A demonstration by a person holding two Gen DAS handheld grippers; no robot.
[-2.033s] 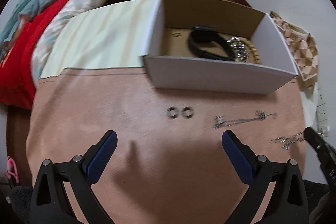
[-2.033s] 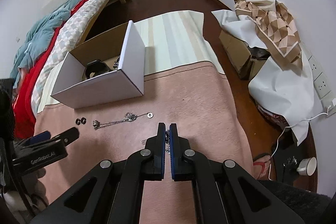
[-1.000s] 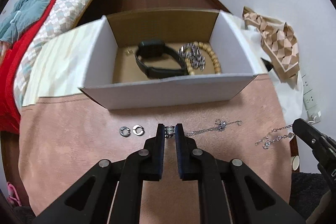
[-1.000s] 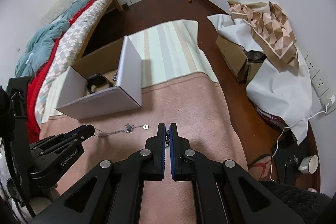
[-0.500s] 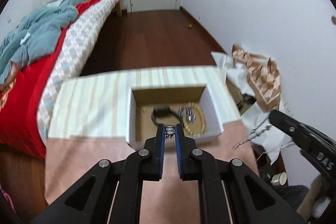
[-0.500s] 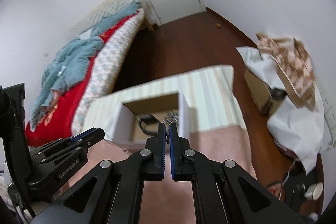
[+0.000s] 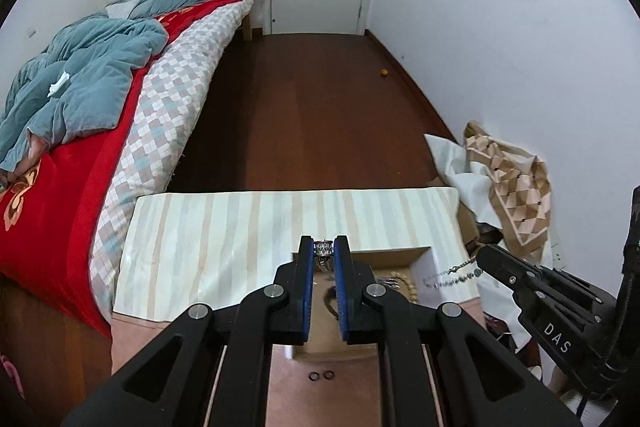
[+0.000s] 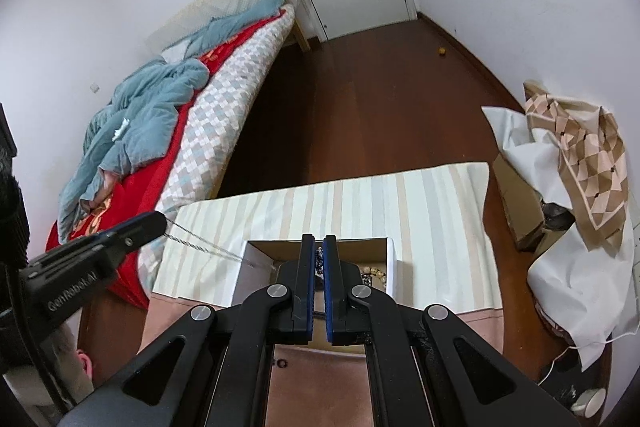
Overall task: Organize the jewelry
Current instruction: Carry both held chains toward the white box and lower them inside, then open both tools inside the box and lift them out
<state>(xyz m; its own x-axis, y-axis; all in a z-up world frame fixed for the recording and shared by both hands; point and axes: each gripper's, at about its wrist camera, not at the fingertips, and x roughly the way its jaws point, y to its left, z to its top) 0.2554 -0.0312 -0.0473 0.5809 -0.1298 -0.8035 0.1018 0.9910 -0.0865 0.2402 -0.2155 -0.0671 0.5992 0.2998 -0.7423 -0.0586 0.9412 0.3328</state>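
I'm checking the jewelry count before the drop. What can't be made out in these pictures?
- Box contents: both views, mostly hidden behind the gripper fingers.
- Right gripper: own view, its chain barely visible between the pads.
- Two small rings: left view, too small for detail.

text 1: "DAS" is read in white on the black right gripper [image 7: 480, 259] body, seen from the left wrist | text 2: "GenRobot.AI" is read in pale letters on the black left gripper [image 8: 160, 223] body, seen from the right wrist | other legible text: none is made out
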